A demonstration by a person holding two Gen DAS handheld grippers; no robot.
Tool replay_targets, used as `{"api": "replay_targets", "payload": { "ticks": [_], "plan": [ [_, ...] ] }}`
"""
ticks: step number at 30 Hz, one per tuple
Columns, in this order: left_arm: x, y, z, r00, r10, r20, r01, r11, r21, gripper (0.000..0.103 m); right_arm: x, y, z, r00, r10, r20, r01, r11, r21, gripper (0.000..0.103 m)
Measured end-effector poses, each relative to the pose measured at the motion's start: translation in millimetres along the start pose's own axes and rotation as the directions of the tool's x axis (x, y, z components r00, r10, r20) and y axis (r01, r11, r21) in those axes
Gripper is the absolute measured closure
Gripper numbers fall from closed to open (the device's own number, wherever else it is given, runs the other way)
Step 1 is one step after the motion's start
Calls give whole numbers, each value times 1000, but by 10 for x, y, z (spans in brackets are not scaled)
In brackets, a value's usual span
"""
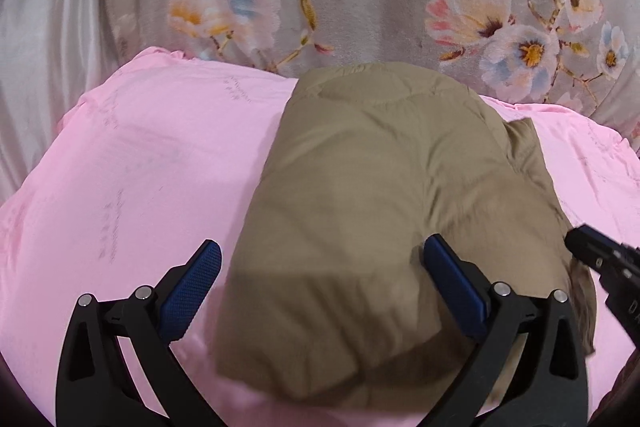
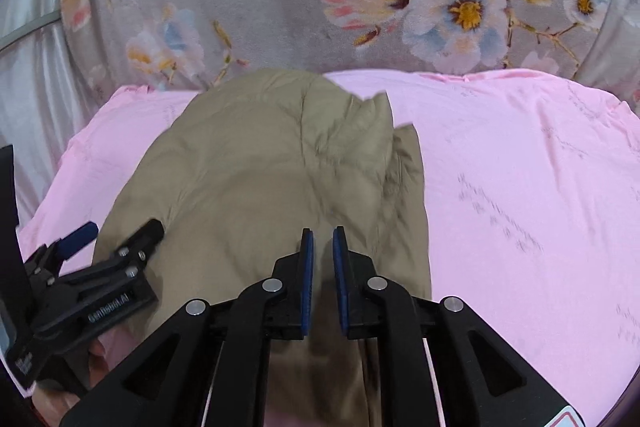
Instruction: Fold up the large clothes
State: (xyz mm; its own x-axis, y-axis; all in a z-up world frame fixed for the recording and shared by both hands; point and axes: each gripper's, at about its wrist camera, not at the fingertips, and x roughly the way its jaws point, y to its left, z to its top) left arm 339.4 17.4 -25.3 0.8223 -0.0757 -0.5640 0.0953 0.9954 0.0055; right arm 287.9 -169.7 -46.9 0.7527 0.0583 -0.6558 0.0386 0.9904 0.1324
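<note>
Left gripper (image 1: 322, 277) seen spread wide, nothing clamped. Right gripper (image 2: 323, 253) parted narrowly, gap empty. Folded khaki garment (image 1: 372, 187) laid on pink sheet (image 1: 132, 155). Risk judged: puffy bundle unheld, fold may be sprung open.

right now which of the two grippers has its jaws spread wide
The left gripper: its jaws stand far apart over the folded tan garment. The right gripper shows only a narrow gap, with nothing between its jaws.
</note>
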Motion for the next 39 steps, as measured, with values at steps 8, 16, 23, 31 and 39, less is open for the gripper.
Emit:
{"api": "replay_targets", "payload": {
  "ticks": [8,16,23,31,39],
  "plan": [
    [-513,40,-435,999,12,-43,-11,1000,21,5,-548,-126,-613,996,-77,-33,80,994,74,66],
    [-1080,-207,-913,997,59,-44,-53,991,121,5,-1133,-7,-1131,990,-138,19,137,990,44,23],
    [-1363,-214,-1168,995,63,-72,-56,993,100,5,-1395,84,-1376,991,-128,24,127,991,37,17],
    [-1495,-177,-1246,995,88,-49,-85,994,68,5,-1466,121,-1425,992,-122,42,120,992,44,17],
    [-1493,-179,-1257,993,106,-43,-103,992,71,5,-1452,133,-1456,991,-125,38,123,991,46,17]
  ]
}}
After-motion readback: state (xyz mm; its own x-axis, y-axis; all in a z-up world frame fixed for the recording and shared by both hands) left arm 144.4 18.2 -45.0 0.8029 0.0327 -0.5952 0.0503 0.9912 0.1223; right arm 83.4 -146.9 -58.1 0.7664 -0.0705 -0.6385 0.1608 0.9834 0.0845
